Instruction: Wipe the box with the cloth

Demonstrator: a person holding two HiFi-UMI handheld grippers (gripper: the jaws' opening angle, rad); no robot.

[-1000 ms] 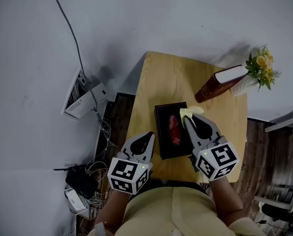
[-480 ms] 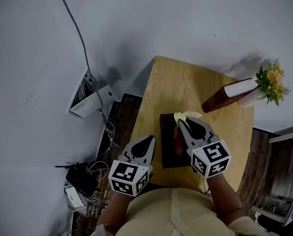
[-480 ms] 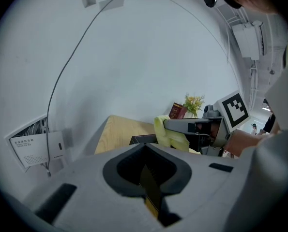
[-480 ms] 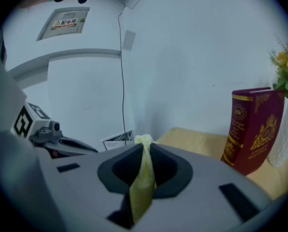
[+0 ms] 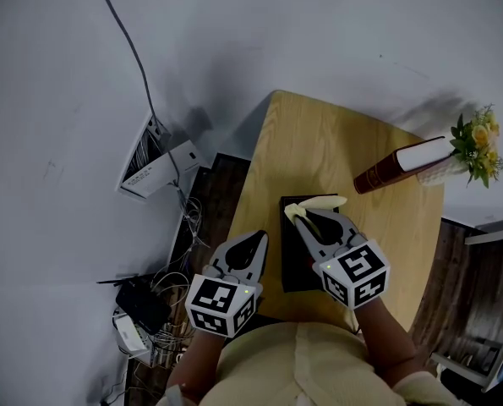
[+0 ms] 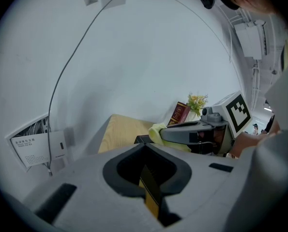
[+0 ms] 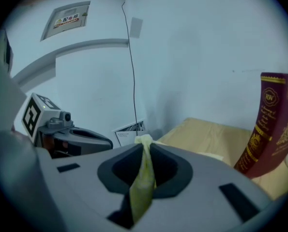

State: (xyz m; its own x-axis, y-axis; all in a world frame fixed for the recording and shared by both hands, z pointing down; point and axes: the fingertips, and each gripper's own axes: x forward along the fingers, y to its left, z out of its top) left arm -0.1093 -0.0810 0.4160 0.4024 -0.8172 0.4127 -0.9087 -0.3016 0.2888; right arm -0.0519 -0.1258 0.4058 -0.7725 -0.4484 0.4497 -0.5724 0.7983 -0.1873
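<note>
While the right gripper (image 5: 296, 216) had its jaws clamped on the yellow cloth (image 5: 320, 202), that cloth sat over the dark box (image 5: 289, 262), lower centre of the head view. It was judged soft, light and prone to bunching; its gathered end suited gripping. The left gripper (image 5: 256, 238) was closed, holding nothing.

Head cam: we look steeply down on table (image 5: 319, 142), left gripper (image 5: 255, 237), right gripper (image 5: 300, 220) close below. Gripper cams ride tight behind own jaws, facing wall (image 6: 134, 57); we catch table, red book (image 7: 267, 124) everywhere.
</note>
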